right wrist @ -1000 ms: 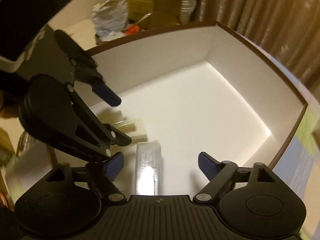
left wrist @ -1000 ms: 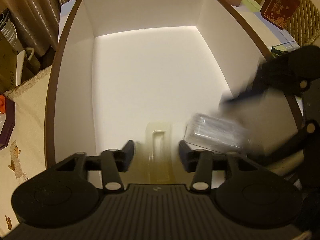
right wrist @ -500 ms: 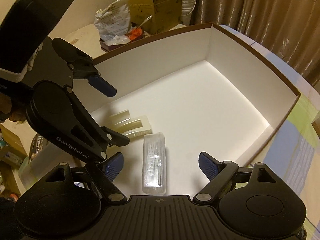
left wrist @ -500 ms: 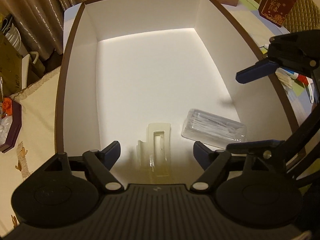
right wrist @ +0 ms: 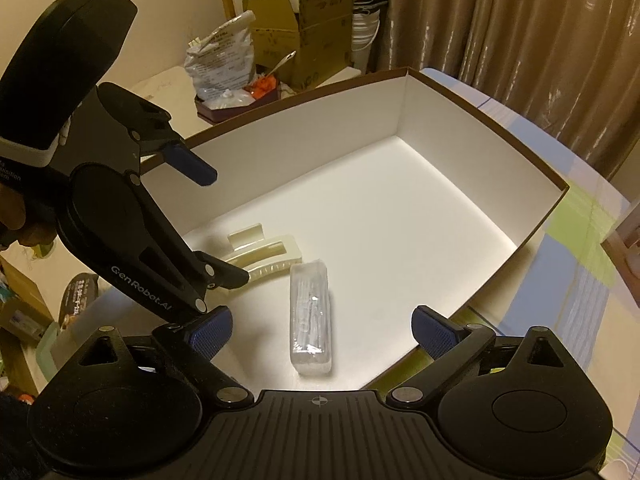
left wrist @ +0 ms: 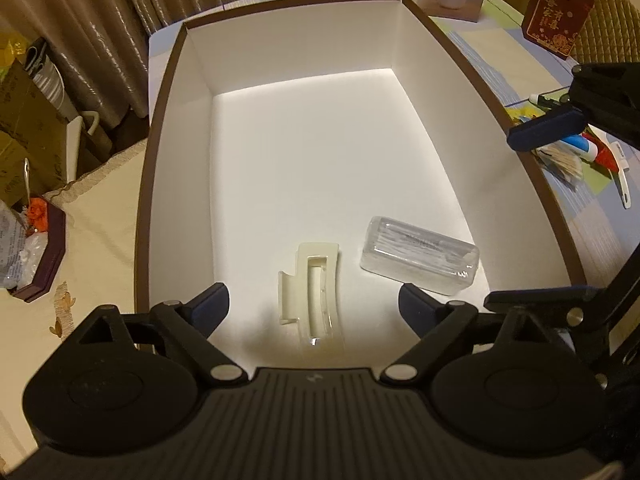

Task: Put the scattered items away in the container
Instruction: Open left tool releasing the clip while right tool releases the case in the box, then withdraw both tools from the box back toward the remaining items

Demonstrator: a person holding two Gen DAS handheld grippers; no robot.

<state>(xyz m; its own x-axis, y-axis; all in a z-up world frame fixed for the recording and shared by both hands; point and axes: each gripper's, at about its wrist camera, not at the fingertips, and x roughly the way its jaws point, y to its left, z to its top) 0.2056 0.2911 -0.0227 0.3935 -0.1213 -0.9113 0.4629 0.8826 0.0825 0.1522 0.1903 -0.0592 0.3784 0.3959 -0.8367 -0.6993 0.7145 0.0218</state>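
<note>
My left claw (left wrist: 314, 306) stands wide apart with nothing pressed between its pads; its jaws have just been opening. Directly below and between the pads lies a cream hair clip (left wrist: 314, 286) on the floor of the white box (left wrist: 176, 152), free of both pads. Just right of the clip, apart from it, lies a clear plastic pack (left wrist: 420, 255), also on the box floor.

My right claw (right wrist: 322, 326) is likewise spread wide and grips nothing; its jaws too have just been opening. The clear plastic pack (right wrist: 311, 316) lies below the gap, lengthwise, touching neither pad. The hair clip (right wrist: 266, 254) lies just beyond it to the left, partly hidden by the left claw (right wrist: 208, 228), which hangs over that corner of the box (right wrist: 480, 128).

Beyond the right wall of the box, on the table (left wrist: 516, 44), small items remain in a heap (left wrist: 576, 156); I cannot identify them individually.
</note>
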